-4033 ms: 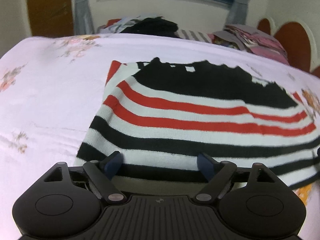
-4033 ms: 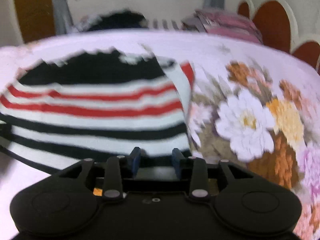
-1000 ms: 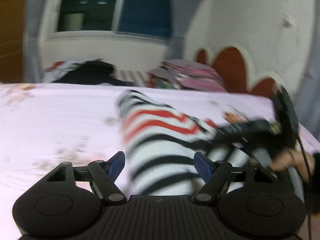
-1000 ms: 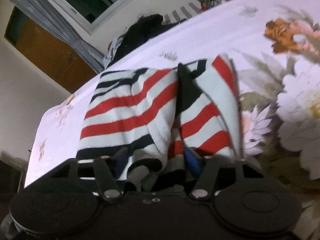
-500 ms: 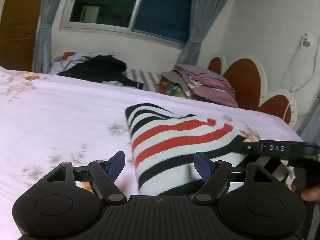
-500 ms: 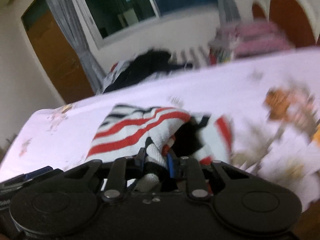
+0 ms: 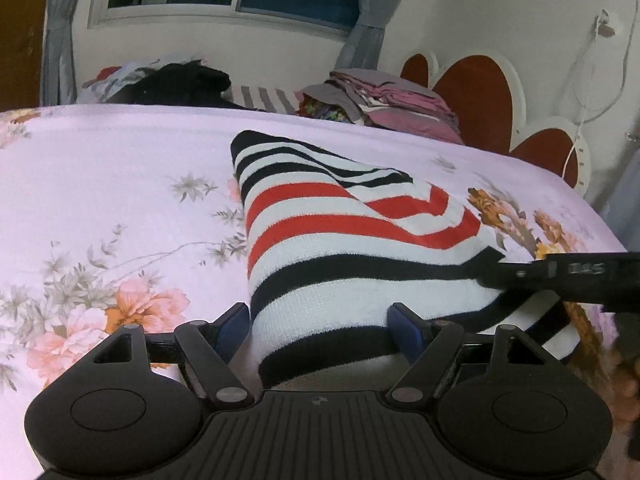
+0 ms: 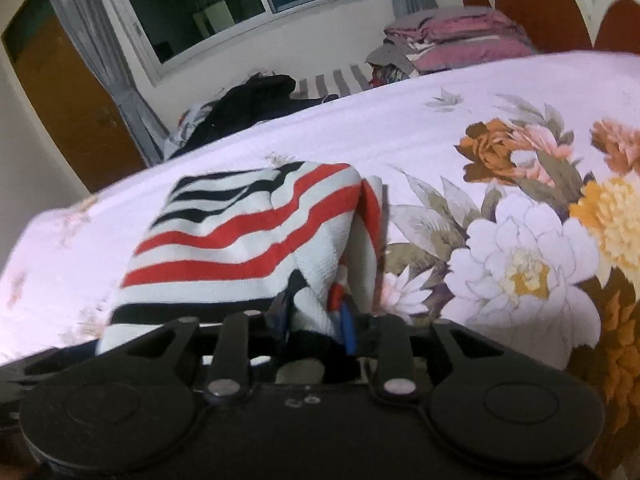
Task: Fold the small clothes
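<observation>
I'm holding my left hand-held gripper [image 7: 318, 326] wide open over the folded striped sweater [image 7: 344, 248]; my right hand-held gripper [image 8: 314, 316], just reopening slightly, is pinching its edge on the bed [image 7: 100, 184].

I'm holding my left gripper [image 7: 318, 328] with its jaws spread wide over the near end of the folded striped sweater [image 7: 344, 240], which is lying on the floral bedsheet [image 7: 104, 200]. My right gripper [image 7: 568, 276] is reaching in from the right, touching the sweater's edge.
</observation>
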Motion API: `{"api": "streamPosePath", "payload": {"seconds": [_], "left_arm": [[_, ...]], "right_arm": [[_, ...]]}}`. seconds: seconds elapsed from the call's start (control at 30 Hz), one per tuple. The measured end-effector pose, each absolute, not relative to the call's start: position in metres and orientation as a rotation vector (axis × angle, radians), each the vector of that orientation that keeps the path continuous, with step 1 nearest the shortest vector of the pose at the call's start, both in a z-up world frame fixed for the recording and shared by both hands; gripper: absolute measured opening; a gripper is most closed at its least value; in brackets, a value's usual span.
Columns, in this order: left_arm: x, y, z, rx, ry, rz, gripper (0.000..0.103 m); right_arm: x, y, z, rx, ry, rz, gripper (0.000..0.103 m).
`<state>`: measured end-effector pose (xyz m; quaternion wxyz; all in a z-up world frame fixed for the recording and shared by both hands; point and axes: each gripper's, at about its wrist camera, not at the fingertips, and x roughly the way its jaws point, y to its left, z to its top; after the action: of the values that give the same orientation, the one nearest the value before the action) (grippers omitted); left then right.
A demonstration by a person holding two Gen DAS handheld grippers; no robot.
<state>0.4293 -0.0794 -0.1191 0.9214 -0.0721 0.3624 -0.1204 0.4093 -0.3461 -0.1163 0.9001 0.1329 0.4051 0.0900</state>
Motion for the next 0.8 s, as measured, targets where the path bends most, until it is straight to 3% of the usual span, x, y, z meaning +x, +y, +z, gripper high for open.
{"api": "streamPosePath", "payload": {"seconds": [0.23, 0.5, 0.63, 0.7, 0.8], "left_arm": [[0.429, -0.078, -0.122, -0.164, 0.757, -0.245, 0.076], [0.431, -0.068, -0.127, -0.151, 0.794, -0.275, 0.078], [0.429, -0.064, -0.13, -0.163, 0.809, -0.283, 0.078], [0.428, -0.064, -0.129, -0.163, 0.811, -0.279, 0.078], [0.427, -0.063, -0.125, -0.176, 0.823, -0.272, 0.078]], "right_arm": [[0.382, -0.359, -0.117, 0.305, 0.887, 0.204, 0.038], [0.357, -0.372, -0.134, 0.424, 0.927, 0.211, 0.02], [0.344, -0.384, -0.146, 0.479, 0.941, 0.205, 0.02], [0.34, -0.383, -0.142, 0.446, 0.945, 0.199, 0.028], [0.341, -0.383, -0.133, 0.432, 0.938, 0.192, 0.029]]}}
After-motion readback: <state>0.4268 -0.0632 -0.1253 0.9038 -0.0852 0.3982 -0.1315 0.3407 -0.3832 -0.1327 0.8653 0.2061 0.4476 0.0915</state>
